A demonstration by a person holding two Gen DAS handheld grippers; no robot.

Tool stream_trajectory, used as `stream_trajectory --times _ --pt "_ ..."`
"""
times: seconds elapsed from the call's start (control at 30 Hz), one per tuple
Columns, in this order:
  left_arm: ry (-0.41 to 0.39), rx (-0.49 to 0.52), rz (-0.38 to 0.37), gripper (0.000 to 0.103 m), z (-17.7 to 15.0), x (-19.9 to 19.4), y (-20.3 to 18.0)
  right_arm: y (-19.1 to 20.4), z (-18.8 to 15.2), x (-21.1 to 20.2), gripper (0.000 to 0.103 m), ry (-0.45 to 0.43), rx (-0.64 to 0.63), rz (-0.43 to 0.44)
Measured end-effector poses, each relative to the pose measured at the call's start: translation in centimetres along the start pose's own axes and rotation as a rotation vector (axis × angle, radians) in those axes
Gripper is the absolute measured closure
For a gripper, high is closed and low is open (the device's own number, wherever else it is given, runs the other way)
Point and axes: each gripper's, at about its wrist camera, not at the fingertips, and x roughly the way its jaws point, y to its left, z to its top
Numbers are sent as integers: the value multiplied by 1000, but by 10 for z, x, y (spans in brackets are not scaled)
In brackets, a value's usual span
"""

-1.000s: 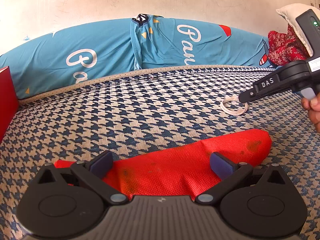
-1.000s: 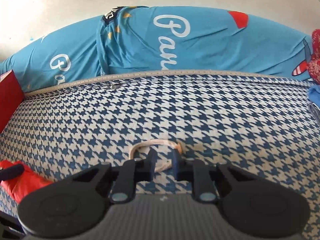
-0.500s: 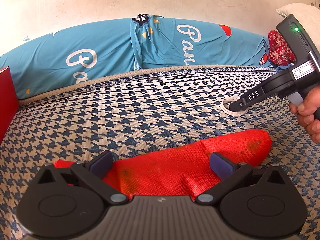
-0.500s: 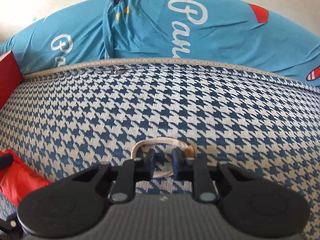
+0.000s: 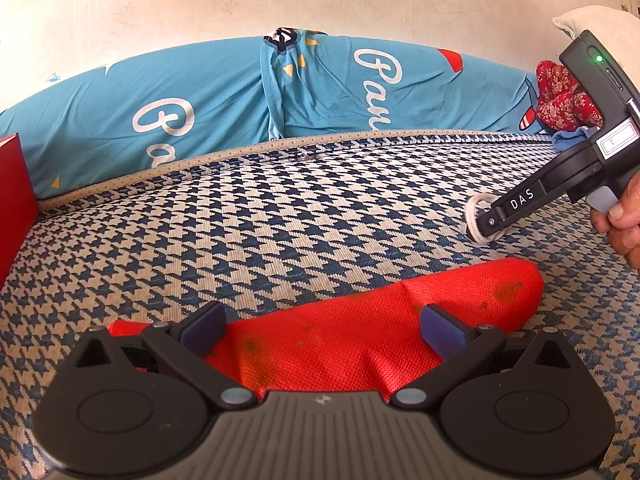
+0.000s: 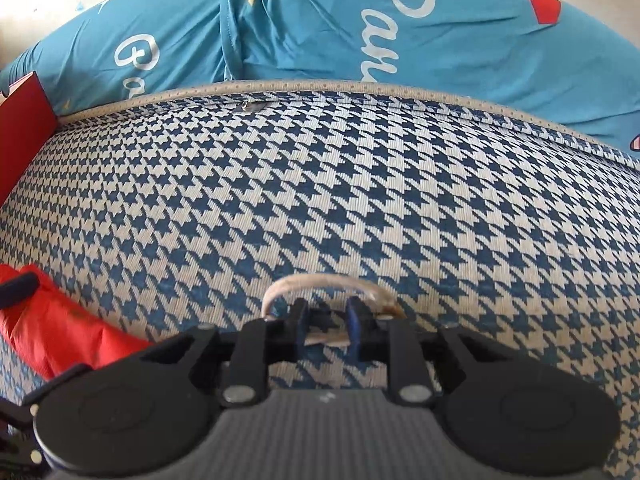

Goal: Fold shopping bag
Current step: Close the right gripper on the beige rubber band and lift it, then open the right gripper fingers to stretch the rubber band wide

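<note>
Left claw (image 5: 320, 330) spread wide over the folded red shopping bag (image 5: 360, 340) near the mattress's (image 5: 280, 232) front edge; right claw (image 6: 327, 320) narrowed around a rubber band (image 6: 328, 280); bag looks light, floppy; pinch its end.

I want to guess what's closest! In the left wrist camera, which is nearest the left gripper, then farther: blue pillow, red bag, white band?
1. red bag, between its open jaws.
2. white band, far right.
3. blue pillow, back by the wall.

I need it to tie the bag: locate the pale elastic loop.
The pale elastic loop lies on the houndstooth cushion, around the right gripper tips, right of the red mesh bag.
</note>
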Motion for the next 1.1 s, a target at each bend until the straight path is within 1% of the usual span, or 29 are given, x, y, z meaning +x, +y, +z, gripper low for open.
stream_trajectory --times 0.13,0.2,0.23,0.3,0.33,0.43,0.7,0.83,1.03,1.1 --pt "0 0 1 0 0 0 0 -10 -7 0 77 -39 52 35" --pt "0 0 1 0 0 0 0 -13 -13 -3 72 -54 44 37" --pt "0 0 1 0 0 0 -1 -11 -16 -5 68 -62 32 35" --pt "0 0 1 0 0 -1 -1 -6 -19 -5 47 -72 5 48" --pt "0 0 1 0 0 -1 -1 -2 -21 -5 44 -74 -13 45" --pt "0 -1 1 0 -1 -1 -1 8 -23 -3 42 -83 -68 5" --pt "0 -1 1 0 -1 0 -1 7 -21 -8 39 -106 -66 28" --pt "0 -2 2 0 -2 0 -1 7 -23 -15 38 -76 -119 26" --pt "1 -2 1 0 -2 1 0 9 -24 -20 37 -10 -172 16" --pt "1 -2 1 0 -2 1 0 8 -25 -21 36 -3 -176 16"
